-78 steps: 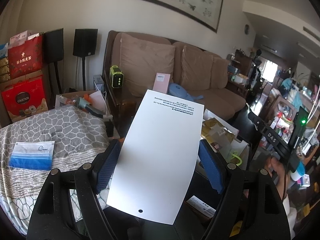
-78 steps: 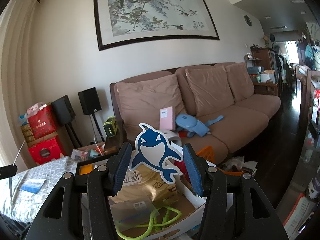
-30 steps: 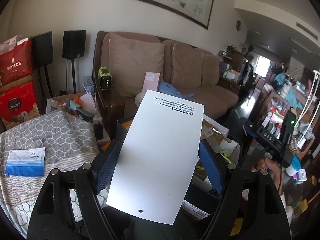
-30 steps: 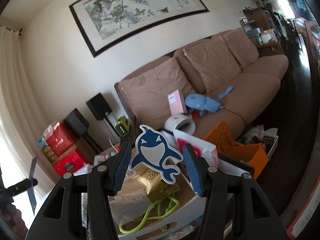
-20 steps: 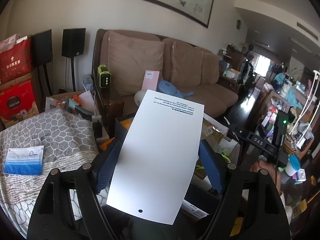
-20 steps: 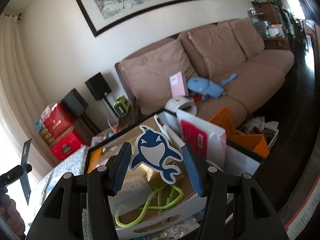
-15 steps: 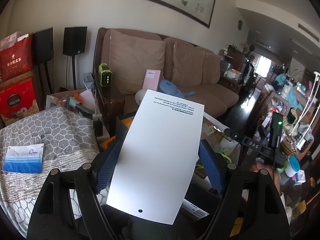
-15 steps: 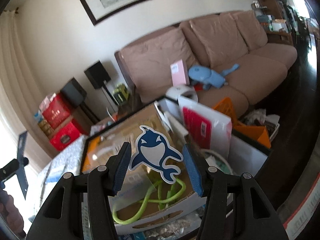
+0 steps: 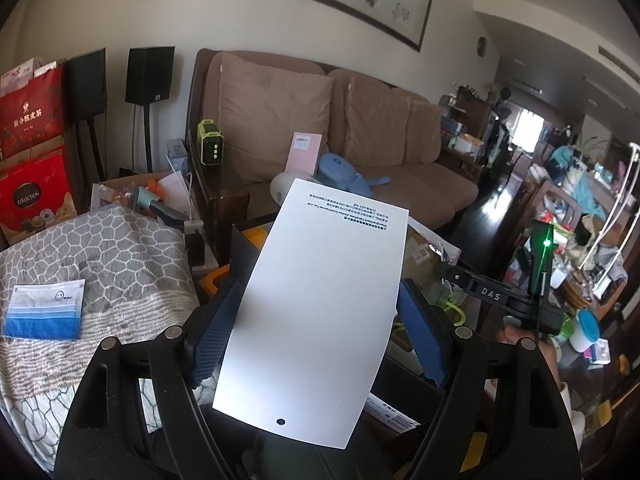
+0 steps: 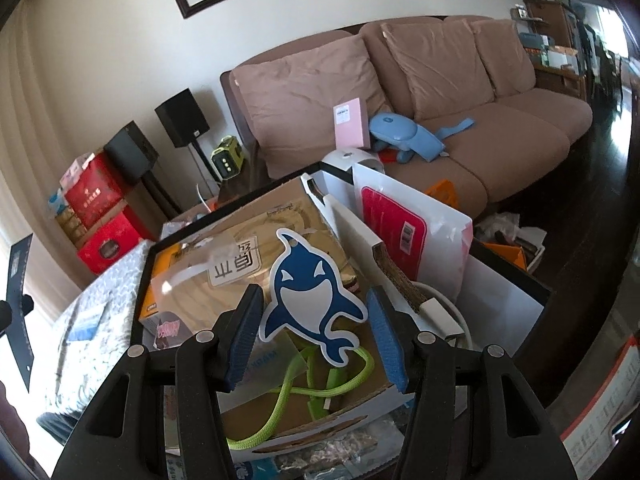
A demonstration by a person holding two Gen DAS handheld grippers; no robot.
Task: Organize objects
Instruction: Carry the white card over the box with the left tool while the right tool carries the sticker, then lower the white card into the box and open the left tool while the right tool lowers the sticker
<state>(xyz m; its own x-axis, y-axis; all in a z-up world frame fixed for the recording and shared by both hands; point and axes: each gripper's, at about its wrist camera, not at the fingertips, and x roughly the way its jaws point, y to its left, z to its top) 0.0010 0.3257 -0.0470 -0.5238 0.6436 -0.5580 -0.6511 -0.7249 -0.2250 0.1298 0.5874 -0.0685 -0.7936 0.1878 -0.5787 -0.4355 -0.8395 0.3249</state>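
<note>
Evidently both tools are loaded. Left wrist view: the left gripper (image 9: 318,330) has its jaws clamped on the long edges of a white card (image 9: 316,296), printed text at the far end, a small hole near the camera. The card lies flat along the fingers, likely so it can be slid out lengthwise. It hangs over the gap between the grey patterned blanket (image 9: 100,264) and the cluttered box; a blue-and-white packet (image 9: 44,308) rests on the blanket, well apart. The other tool, marked DAS, shows at the right edge with part of a hand below it.

Right wrist view: the right gripper (image 10: 314,330) grips a whale-shaped cutout (image 10: 314,300) by its flippers, head pointing away. The pads (image 10: 244,332) press on its sides. It hovers above the open cardboard box (image 10: 280,428), over a wood-grain package (image 10: 240,264) and a green cord (image 10: 304,396). A white bag with a pink panel (image 10: 408,240) stands upright at the box's far side.

Judgement: the tilt down toward the box suggests the cutout goes in there; not yet released. Destination of the card is unclear.
</note>
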